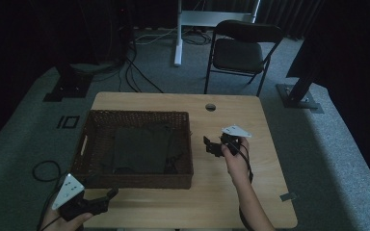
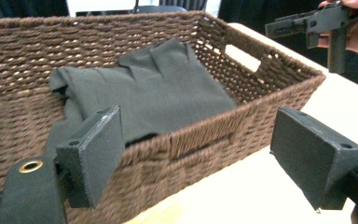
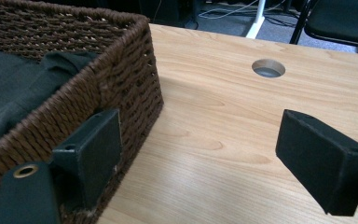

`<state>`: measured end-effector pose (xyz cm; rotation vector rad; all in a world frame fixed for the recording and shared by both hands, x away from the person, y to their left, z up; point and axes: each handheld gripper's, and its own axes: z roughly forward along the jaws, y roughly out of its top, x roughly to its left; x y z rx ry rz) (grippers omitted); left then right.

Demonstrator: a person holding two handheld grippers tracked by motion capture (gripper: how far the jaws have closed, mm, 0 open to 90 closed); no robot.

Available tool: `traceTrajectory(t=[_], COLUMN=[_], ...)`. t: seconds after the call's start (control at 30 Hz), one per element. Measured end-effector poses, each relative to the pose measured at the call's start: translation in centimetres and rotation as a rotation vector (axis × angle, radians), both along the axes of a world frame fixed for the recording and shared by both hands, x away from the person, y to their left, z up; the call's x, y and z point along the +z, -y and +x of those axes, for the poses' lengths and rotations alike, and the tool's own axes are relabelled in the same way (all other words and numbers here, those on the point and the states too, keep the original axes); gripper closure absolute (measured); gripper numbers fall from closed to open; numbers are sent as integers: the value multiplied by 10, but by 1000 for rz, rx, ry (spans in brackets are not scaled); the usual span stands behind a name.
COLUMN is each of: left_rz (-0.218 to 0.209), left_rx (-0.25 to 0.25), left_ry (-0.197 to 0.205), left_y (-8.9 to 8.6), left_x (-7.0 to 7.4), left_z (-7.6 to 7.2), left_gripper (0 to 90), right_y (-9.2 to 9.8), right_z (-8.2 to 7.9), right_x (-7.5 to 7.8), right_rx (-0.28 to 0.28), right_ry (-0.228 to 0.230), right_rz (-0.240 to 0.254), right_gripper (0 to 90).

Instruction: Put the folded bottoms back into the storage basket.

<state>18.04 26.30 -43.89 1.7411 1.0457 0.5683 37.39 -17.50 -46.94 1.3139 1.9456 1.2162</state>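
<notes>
Lower left of the high view, left gripper point(image 1: 107, 198) gapes empty at the brown woven wicker basket point(image 1: 92, 117), right gripper point(image 1: 212, 146) likewise spread mid-frame right; folded dark grey cloth point(image 1: 139, 148) lies inside—best reach over the rim, pinch a cloth edge squarely.

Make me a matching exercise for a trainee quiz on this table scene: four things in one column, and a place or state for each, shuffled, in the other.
Things:
1. dark cloth
2. wicker basket
3. left gripper
4. right gripper

Places or states:
A. open, at the table's near left corner
B. open, over the table right of the basket
C. folded, lying inside the basket
D. standing on the left half of the table

Pairs: 1-C, 2-D, 3-A, 4-B
</notes>
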Motion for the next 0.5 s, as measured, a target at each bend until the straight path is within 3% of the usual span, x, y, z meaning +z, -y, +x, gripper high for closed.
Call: traceTrajectory(t=[0.13, 0.2, 0.33, 0.5], left_rz=[-25, -13, -32, -14], left_rx=[1, 0, 29, 58], left_ry=[-25, -33, -36, -44], left_y=[-2, -1, 0, 0], left_x=[-12, -17, -31, -45], left_z=[-5, -6, -10, -12], left_gripper=[181, 181, 181, 181], right_y=[4, 5, 9, 11], right_z=[-1, -2, -4, -4], right_x=[-7, -10, -19, -26], right_rx=[-6, -10, -24, -28], right_ry=[-9, -8, -9, -22], right_rz=[-2, -7, -11, -18], right_gripper=[137, 137, 138, 139])
